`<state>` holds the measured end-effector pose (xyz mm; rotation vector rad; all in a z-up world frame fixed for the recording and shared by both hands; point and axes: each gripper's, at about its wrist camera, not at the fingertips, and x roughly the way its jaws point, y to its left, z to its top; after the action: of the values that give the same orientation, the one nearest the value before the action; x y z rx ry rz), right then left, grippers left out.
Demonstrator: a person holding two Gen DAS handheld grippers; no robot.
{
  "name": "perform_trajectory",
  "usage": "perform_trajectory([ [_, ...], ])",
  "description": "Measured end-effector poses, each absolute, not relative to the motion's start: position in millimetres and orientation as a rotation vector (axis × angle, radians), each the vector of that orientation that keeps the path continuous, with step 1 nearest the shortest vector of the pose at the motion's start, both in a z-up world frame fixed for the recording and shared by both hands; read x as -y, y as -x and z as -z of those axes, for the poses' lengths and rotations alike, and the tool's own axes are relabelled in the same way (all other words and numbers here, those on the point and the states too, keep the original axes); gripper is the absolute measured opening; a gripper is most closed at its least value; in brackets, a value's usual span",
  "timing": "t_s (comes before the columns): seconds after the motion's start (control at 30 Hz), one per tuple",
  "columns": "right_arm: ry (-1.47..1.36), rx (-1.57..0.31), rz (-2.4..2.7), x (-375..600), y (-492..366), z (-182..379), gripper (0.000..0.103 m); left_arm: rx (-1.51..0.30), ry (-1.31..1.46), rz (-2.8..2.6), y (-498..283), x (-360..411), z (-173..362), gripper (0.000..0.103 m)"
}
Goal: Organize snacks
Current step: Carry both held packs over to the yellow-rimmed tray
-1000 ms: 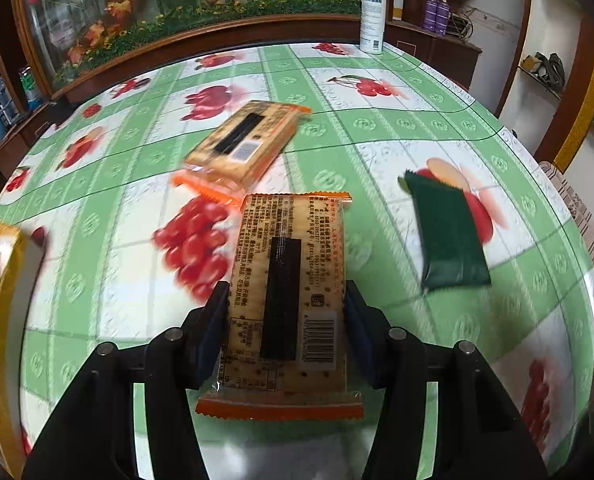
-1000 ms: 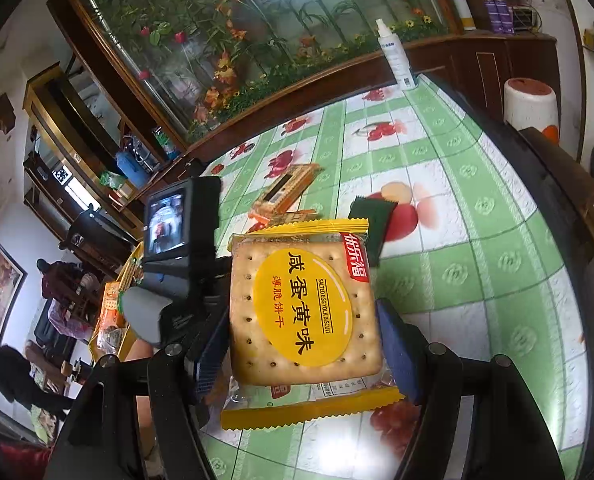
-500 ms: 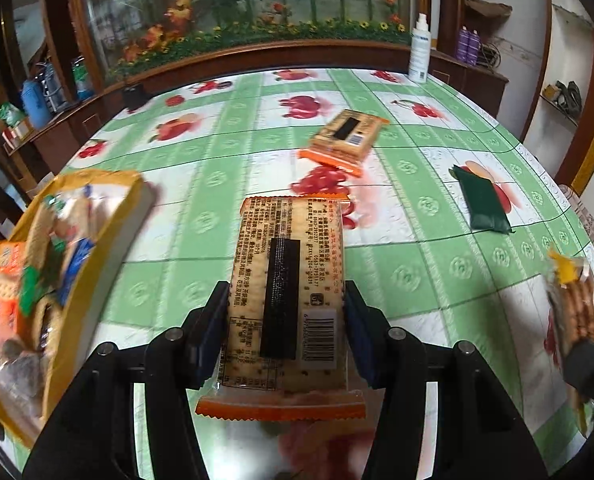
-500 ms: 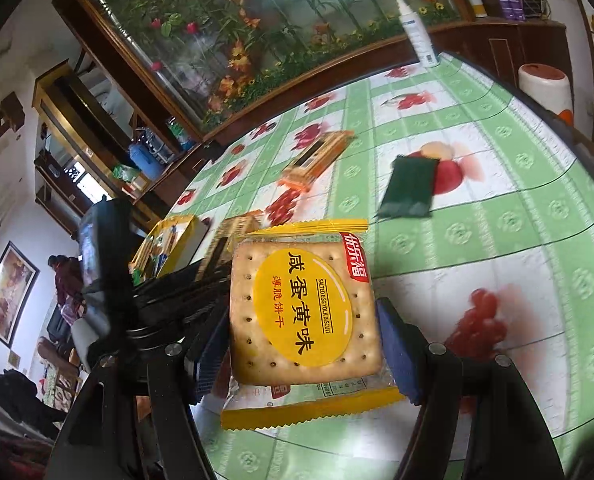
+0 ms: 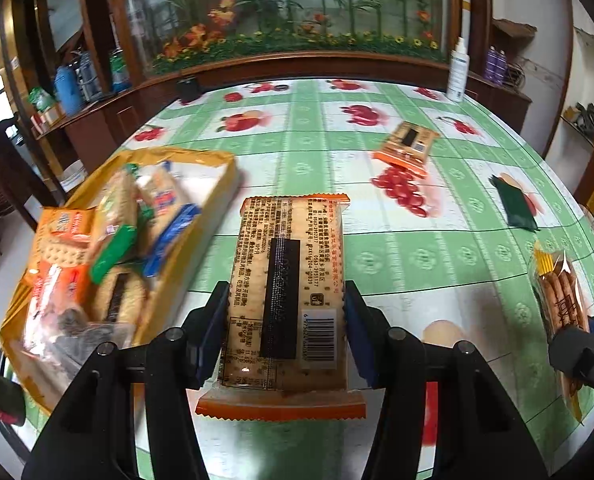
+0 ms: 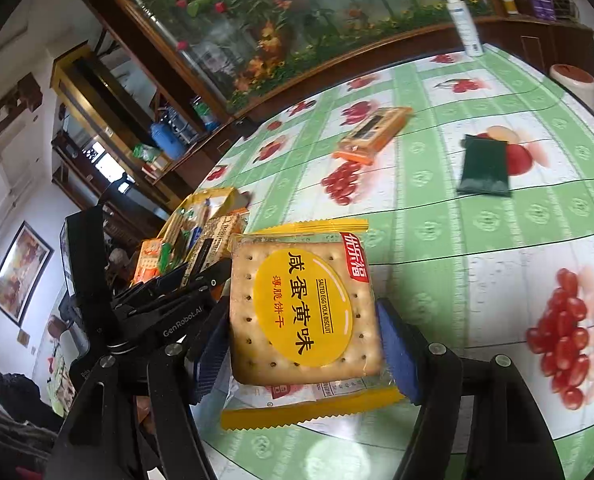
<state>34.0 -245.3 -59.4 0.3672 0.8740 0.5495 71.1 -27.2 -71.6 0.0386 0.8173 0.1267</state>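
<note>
At frame centre, left gripper (image 5: 285, 320) clamped on orange-edged cracker pack (image 5: 287, 292); yellow snack box (image 5: 217, 184) at left. Right gripper (image 6: 303, 340) clamped on yellow biscuit pack (image 6: 301, 312), centre frame, above tabletop (image 6: 477, 240).

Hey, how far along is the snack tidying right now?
Partly done. Several packets already sit in the yellow box. In hand: the left gripper is shut on an orange-edged cracker packet and the right gripper on a yellow biscuit packet, both beside the box. Left: an orange packet and a dark green packet lie on the table.
</note>
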Motion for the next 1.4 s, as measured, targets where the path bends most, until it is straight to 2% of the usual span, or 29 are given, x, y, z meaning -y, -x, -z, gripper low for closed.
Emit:
perform_trajectory([
  [1.07,-0.26,-0.879,-0.717,126,-41,38,0.071,-0.77,0.05,-0.224,-45,-58,62,0.053],
  [1.4,-0.247,-0.871,-0.723,108,-44,35,0.071,-0.72,0.07,-0.217,-39,-70,43,0.053],
])
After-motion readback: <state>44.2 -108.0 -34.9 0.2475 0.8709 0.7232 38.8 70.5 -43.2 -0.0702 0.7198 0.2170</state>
